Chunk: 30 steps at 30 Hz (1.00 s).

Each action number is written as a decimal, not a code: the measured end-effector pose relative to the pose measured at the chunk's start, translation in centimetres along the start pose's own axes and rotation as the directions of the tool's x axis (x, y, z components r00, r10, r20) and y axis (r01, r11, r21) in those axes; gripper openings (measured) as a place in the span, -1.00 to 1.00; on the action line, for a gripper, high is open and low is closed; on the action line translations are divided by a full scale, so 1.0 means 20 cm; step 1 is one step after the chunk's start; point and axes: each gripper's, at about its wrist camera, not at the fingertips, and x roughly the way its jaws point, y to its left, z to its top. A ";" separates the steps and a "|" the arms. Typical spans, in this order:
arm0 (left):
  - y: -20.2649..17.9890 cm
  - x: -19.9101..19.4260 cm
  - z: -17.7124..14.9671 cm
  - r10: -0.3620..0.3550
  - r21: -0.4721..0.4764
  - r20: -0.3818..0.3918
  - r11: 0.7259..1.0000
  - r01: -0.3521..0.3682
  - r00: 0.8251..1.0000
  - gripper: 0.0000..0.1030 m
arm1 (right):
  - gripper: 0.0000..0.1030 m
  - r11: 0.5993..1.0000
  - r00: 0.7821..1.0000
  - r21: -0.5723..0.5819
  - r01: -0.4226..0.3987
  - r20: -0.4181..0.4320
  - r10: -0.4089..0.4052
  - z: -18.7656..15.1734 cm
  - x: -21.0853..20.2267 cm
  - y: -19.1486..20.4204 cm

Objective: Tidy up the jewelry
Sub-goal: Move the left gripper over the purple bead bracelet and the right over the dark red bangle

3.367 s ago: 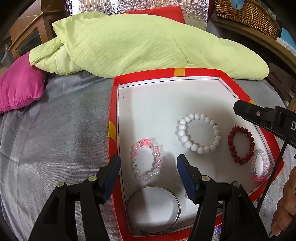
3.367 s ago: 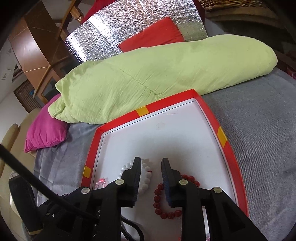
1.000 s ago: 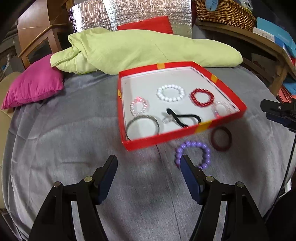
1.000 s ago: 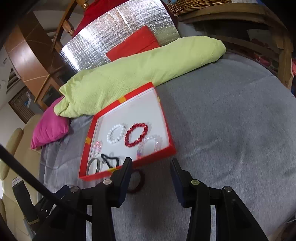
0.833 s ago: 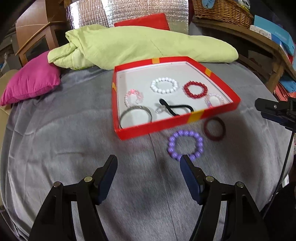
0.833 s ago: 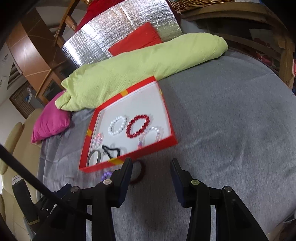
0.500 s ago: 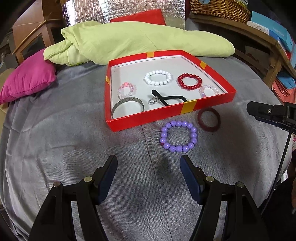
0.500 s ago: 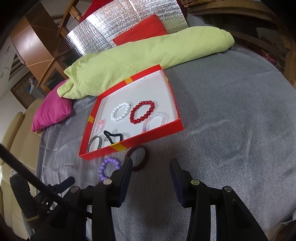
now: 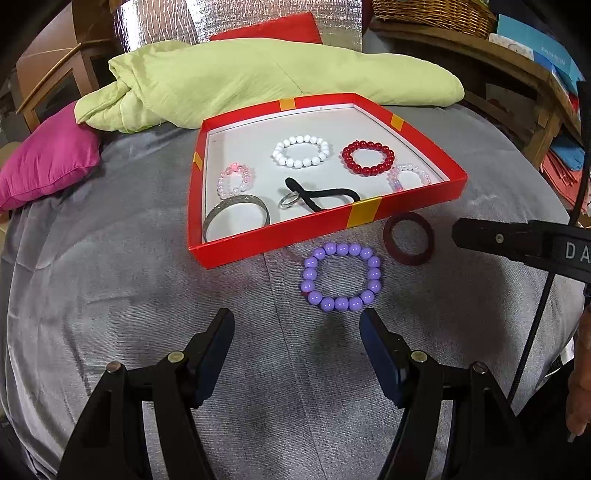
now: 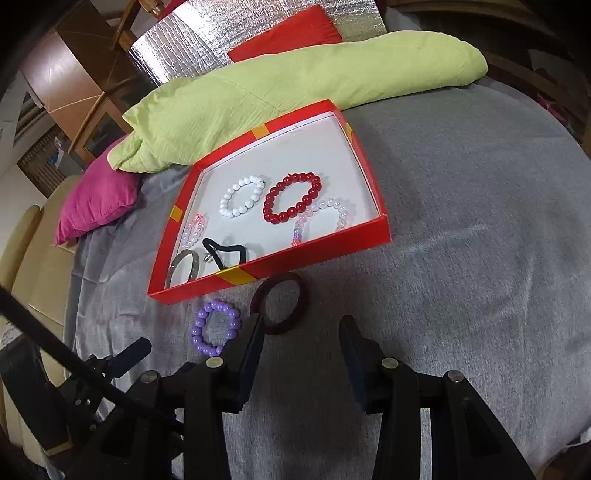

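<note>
Jaws on both sides gape empty, purple bead bracelet (image 9: 341,277) lying just ahead of the left pair.

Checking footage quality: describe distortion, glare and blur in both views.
Left wrist: fisheye bends the red tray edges, dark vignette corners, glints on the purple bracelet, sharp. Right wrist: same barrel bend, glare on the foil sheet, no motion blur.
</note>
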 end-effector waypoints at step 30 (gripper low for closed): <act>-0.03 0.09 0.03 0.010 -0.002 -0.036 1.000 -0.010 0.999 0.38 | -0.81 0.984 0.996 -0.158 0.080 -0.020 -0.085 0.08 0.21 0.05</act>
